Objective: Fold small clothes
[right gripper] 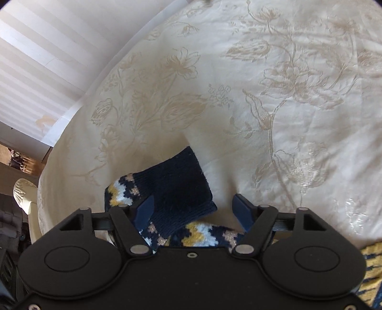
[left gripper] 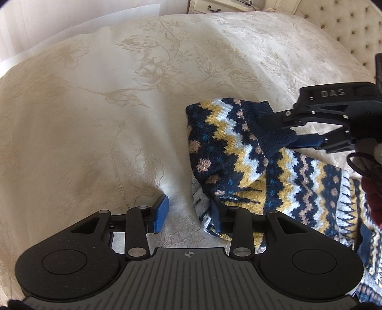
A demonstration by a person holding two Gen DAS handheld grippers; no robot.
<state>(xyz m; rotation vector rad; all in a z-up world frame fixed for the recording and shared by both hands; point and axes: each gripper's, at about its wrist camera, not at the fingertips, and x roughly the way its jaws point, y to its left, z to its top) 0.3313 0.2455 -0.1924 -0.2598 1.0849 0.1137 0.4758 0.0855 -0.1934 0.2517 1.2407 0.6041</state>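
Observation:
A small knitted sweater [left gripper: 238,152] with navy, yellow and white zigzags lies on the cream floral bedspread [left gripper: 95,119]. Its sleeve is folded over the body, and the navy cuff [right gripper: 181,188] points away. My left gripper [left gripper: 189,212] is open at the sweater's left edge; its right finger rests against the knit, its left finger over bare bedspread. My right gripper [right gripper: 194,209] is open, its jaws on either side of the navy cuff. It also shows in the left wrist view [left gripper: 308,128], at the cuff, coming in from the right.
The bedspread [right gripper: 262,95] stretches far and left of the sweater. A tufted headboard [left gripper: 353,31] and a white dresser [left gripper: 214,6] stand at the far right. A striped wall [right gripper: 35,59] borders the bed's left side.

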